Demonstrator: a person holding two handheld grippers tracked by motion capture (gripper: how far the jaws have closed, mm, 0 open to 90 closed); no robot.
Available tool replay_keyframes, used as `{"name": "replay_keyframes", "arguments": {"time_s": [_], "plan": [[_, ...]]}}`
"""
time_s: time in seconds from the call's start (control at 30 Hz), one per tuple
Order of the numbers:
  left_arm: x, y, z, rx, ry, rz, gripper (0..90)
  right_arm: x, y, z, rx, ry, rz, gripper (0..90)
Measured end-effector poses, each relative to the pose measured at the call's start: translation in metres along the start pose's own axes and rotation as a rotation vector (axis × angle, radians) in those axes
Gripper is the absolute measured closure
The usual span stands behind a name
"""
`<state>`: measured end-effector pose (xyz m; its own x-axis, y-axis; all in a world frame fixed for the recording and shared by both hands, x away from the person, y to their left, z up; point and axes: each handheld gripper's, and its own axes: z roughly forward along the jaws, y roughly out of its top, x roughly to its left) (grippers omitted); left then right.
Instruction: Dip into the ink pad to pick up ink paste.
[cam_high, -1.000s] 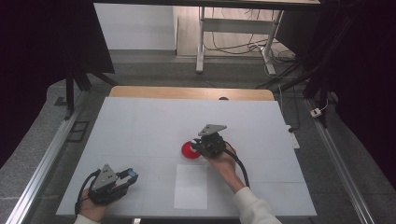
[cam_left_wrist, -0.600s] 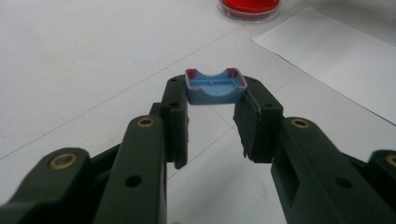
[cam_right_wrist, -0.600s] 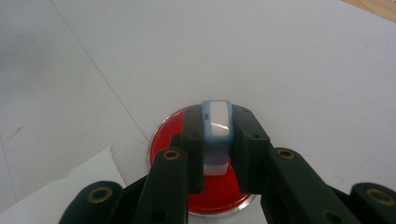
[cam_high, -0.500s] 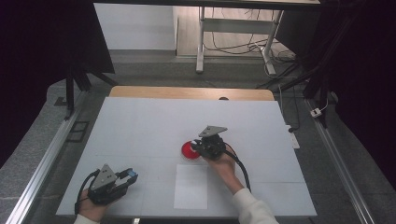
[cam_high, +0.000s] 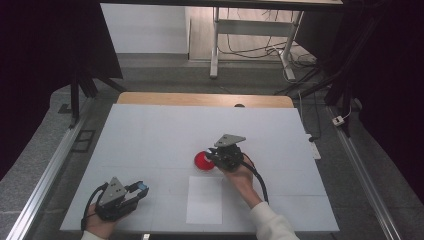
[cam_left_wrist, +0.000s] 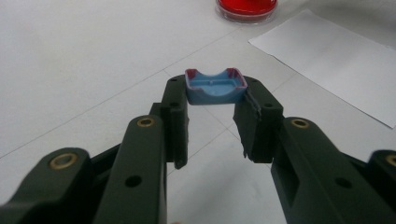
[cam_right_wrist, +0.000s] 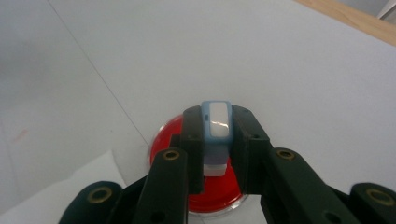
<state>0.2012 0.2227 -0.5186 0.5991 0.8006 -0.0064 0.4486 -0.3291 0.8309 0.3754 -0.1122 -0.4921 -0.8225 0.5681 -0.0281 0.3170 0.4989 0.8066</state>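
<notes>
Inking step: the right gripper (cam_right_wrist: 215, 140), clamped on a blue-and-white stamp (cam_right_wrist: 217, 126), holds it over the red ink pad (cam_high: 203, 161), while the left gripper (cam_left_wrist: 215, 112) grips the blue cap (cam_left_wrist: 215, 87); next, probably, pressing the stamp squarely onto the white paper (cam_high: 205, 199).

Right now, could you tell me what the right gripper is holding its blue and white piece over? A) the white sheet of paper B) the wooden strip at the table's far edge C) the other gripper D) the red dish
D: in the right gripper view the right gripper clamps the blue and white piece directly above the red dish, and the high view shows the same dish beside it.
</notes>
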Motion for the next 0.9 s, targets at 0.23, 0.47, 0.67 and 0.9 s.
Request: {"name": "replay_keyframes", "arguments": {"time_s": [0.23, 0.47, 0.67, 0.9], "plan": [[0.001, 0.0, 0.001, -0.001, 0.004, -0.002, 65.6, 0.005, 0.007, -0.01, -0.05, 0.019, -0.01, 75.7], [0.002, 0.0, 0.0, -0.005, 0.006, -0.005, 65.6, 0.008, 0.01, -0.011, -0.049, 0.02, -0.023, 75.6], [0.001, 0.0, 0.0, -0.003, 0.008, -0.003, 65.5, 0.008, 0.009, -0.005, -0.023, 0.026, -0.029, 75.7], [0.001, 0.0, 0.001, -0.001, 0.008, -0.005, 65.6, 0.012, 0.006, 0.005, 0.033, 0.016, -0.064, 75.6]]}}
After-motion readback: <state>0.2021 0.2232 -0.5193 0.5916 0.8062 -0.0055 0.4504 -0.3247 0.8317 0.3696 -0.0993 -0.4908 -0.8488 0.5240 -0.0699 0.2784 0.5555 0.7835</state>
